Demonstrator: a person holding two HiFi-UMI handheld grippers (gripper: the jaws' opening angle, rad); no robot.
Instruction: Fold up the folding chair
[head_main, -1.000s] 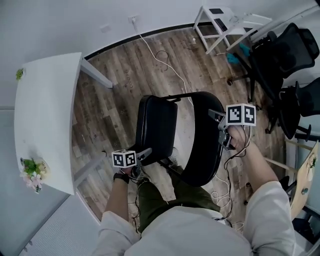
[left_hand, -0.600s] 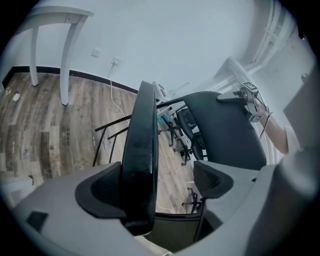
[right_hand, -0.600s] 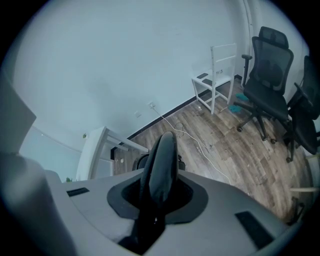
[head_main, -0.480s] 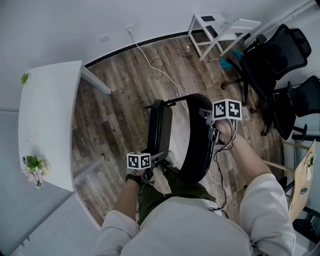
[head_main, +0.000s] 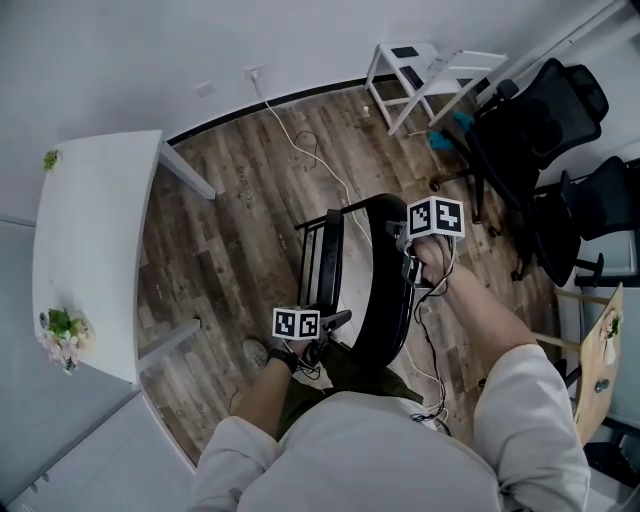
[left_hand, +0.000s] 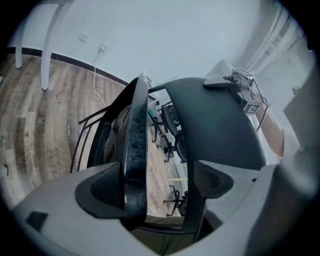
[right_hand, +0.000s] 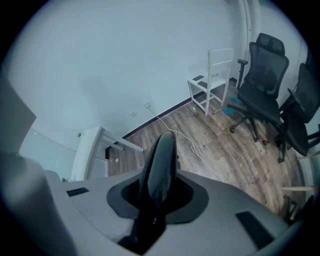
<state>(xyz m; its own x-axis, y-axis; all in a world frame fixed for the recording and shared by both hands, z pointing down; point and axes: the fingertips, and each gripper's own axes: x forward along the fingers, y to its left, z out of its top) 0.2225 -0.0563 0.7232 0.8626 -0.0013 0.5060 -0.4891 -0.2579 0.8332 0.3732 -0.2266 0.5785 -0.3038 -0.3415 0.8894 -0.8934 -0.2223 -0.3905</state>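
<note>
The black folding chair stands almost folded in front of me. Its seat (head_main: 325, 262) is tipped up on edge, close to the curved backrest (head_main: 385, 290). My left gripper (head_main: 335, 322) is at the seat's near edge. In the left gripper view the seat's rim (left_hand: 135, 150) lies between the jaws of my left gripper (left_hand: 160, 182), against the left pad (left_hand: 107, 187), with a gap to the right pad, so it is open. My right gripper (head_main: 405, 255) is shut on the backrest's top rim (right_hand: 160, 160), which fills the gap at my right gripper (right_hand: 157, 195).
A white table (head_main: 90, 230) with a small flower pot (head_main: 62, 335) stands at the left. A white cable (head_main: 300, 140) runs over the wooden floor from the wall. A white chair (head_main: 420, 65) and black office chairs (head_main: 540, 110) stand at the back right.
The seat has swung up from nearly flat to nearly upright against the backrest. My left gripper went up and to the right with it. My right gripper stayed on the backrest.
</note>
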